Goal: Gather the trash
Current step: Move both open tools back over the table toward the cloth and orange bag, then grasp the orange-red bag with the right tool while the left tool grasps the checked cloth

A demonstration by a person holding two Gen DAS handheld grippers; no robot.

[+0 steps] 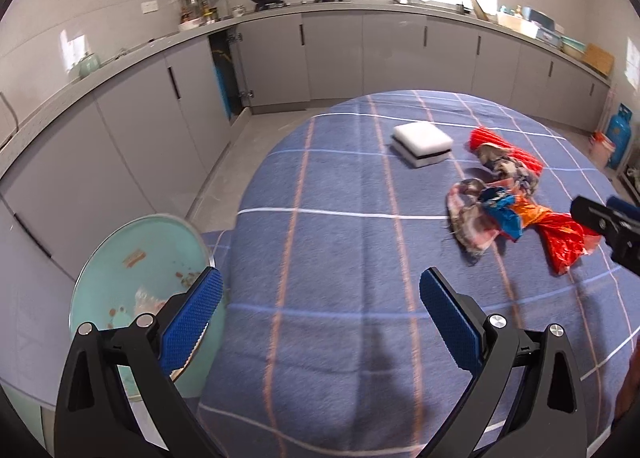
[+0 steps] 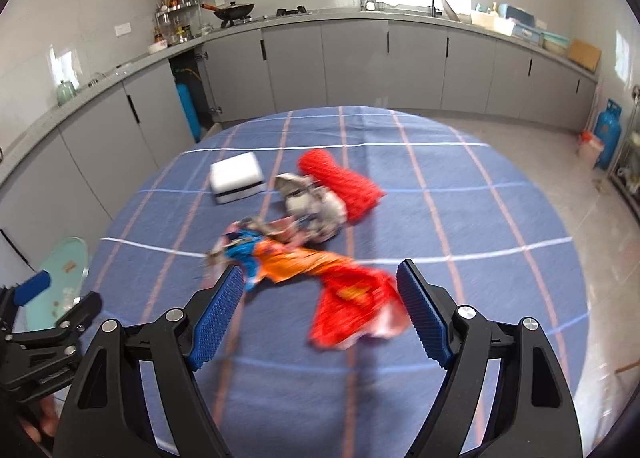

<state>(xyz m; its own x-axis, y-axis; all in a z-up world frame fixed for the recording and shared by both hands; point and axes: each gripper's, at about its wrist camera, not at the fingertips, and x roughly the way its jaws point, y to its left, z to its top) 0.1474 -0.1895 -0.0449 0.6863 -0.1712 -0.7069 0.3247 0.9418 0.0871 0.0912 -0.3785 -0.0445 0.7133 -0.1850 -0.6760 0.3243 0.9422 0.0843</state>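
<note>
Crumpled trash lies on the blue plaid tablecloth (image 1: 340,242): an orange, red and blue plastic wrapper (image 2: 320,270) (image 1: 536,226), a grey-pink crumpled wrapper (image 2: 316,206) (image 1: 472,214), and a red foam net (image 2: 344,178) (image 1: 508,146). My right gripper (image 2: 320,314) is open, its fingers on either side of the red end of the wrapper, just above it. My left gripper (image 1: 320,318) is open and empty over the table's left edge, beside a light-green trash bin (image 1: 140,270) that holds scraps.
A white sponge block (image 1: 422,144) (image 2: 238,178) sits on the far part of the table. Grey kitchen cabinets and counter (image 1: 320,54) run around the room. A blue gas cylinder (image 2: 608,130) stands at the right wall. The left gripper shows in the right wrist view (image 2: 44,318).
</note>
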